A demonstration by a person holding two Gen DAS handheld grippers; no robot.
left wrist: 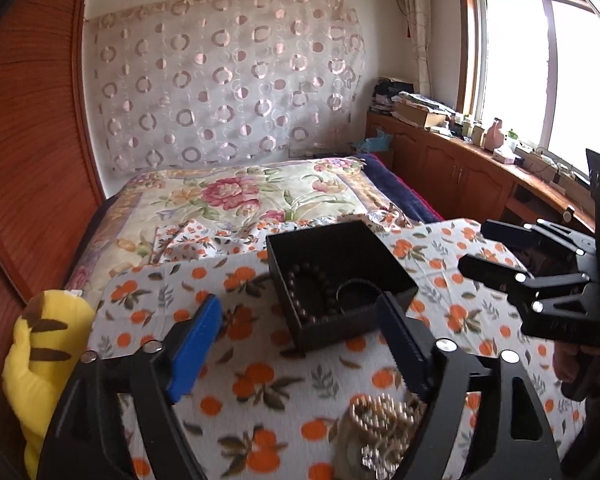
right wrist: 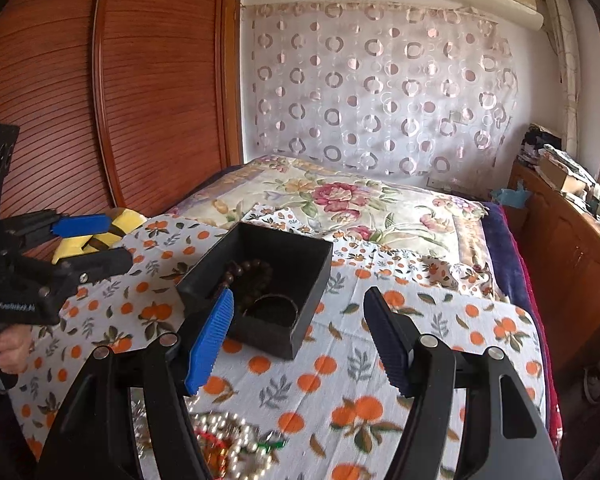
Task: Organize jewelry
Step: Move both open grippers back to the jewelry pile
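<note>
A black open box point(left wrist: 339, 276) sits on the orange-print cloth; it also shows in the right wrist view point(right wrist: 260, 292). Inside lie a dark brown bead bracelet point(left wrist: 319, 292) point(right wrist: 248, 276) and a thin black bangle point(left wrist: 359, 286) point(right wrist: 274, 308). A heap of pearl and gold jewelry point(left wrist: 379, 420) point(right wrist: 228, 440) lies on the cloth just under both grippers. My left gripper point(left wrist: 300, 344) is open and empty, hovering before the box. My right gripper point(right wrist: 300, 344) is open and empty too; it shows at the right of the left wrist view point(left wrist: 475, 248).
A yellow striped plush toy point(left wrist: 48, 360) lies at the cloth's left edge. A floral bedspread point(left wrist: 240, 196) stretches behind the box. A wooden wardrobe point(right wrist: 100, 100) stands left, and a cluttered wooden cabinet point(left wrist: 459, 160) runs under the window on the right.
</note>
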